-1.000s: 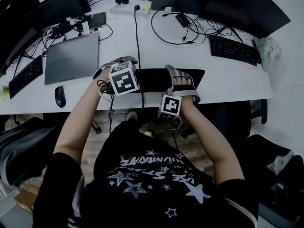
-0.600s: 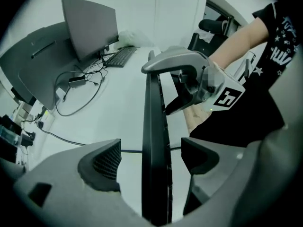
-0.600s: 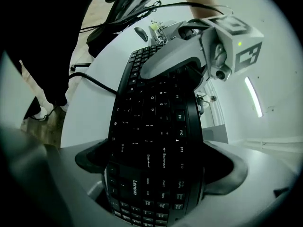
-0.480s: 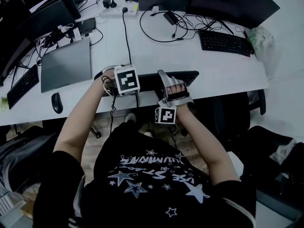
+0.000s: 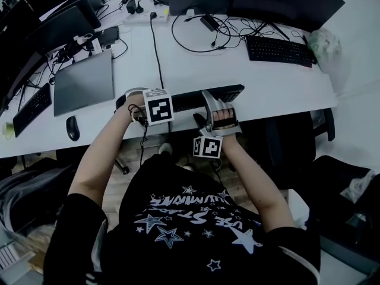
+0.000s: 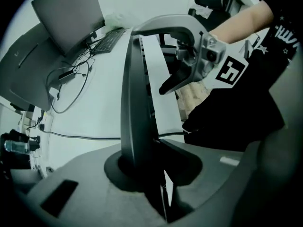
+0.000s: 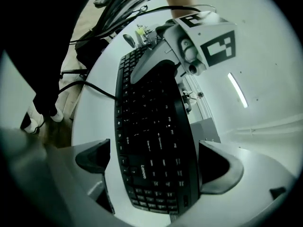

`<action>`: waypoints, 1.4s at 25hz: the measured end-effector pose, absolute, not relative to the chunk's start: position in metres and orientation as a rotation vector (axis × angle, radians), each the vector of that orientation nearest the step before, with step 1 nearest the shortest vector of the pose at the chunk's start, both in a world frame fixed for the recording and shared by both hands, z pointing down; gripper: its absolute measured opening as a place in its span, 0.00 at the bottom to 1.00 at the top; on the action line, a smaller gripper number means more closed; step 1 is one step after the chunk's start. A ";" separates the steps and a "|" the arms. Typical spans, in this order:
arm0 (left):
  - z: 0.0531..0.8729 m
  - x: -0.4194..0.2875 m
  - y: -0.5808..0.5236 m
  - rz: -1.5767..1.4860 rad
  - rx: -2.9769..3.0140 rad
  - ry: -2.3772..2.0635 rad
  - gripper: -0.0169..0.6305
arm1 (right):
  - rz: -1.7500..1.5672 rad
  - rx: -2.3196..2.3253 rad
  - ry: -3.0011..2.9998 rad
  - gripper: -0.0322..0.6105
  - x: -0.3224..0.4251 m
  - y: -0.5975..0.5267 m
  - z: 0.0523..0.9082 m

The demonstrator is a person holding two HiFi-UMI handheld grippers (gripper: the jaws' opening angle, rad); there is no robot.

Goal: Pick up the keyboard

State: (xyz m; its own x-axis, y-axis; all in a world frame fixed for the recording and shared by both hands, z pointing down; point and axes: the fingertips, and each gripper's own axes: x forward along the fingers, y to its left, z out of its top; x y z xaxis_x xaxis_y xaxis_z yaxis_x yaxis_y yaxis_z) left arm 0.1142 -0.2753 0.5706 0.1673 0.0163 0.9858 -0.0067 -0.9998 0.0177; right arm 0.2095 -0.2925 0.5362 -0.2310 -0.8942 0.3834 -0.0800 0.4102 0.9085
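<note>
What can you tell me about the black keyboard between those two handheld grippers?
The keyboard is black, plastic-looking, slim and gently curved, with faint white lettering on its keys and a Lenovo mark. It sits along the near edge of the white desk. The left gripper is closing its fingers on one end; the right gripper straddles the other end, fingers apart, with desk showing beside one finger.

White Lenovo brand on the keyboard (image 7: 151, 141), near one end (shirt (image 5: 196, 218) lettering illegible)

Keyboard (image 5: 187, 100) partly hidden; monitor (image 5: 255, 2) cut off (top).
</note>
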 end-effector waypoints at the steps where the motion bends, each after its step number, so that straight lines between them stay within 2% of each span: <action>1: 0.570 0.114 -0.275 2.006 2.380 -0.024 0.18 | -0.954 0.899 -1.630 0.95 0.216 -0.290 0.535; 9: 0.553 0.118 -0.273 1.859 2.375 -0.351 0.17 | -0.748 1.162 -1.717 0.95 0.269 -0.287 0.508; 19: 0.485 0.138 -0.266 1.333 2.484 -0.703 0.16 | -0.443 1.350 -1.932 0.94 0.284 -0.275 0.468; 24: 0.475 0.123 -0.249 1.103 2.476 -0.771 0.16 | -0.307 1.424 -1.973 0.93 0.274 -0.256 0.455; 26: 0.473 0.115 -0.240 1.026 2.481 -0.807 0.16 | -0.269 1.484 -1.964 0.84 0.270 -0.246 0.448; 28: 0.469 0.105 -0.229 0.964 2.495 -0.844 0.16 | -0.233 1.555 -1.955 0.70 0.263 -0.235 0.441; 35: 0.455 0.065 -0.184 0.821 2.570 -0.883 0.16 | -0.026 1.821 -1.940 0.38 0.223 -0.188 0.425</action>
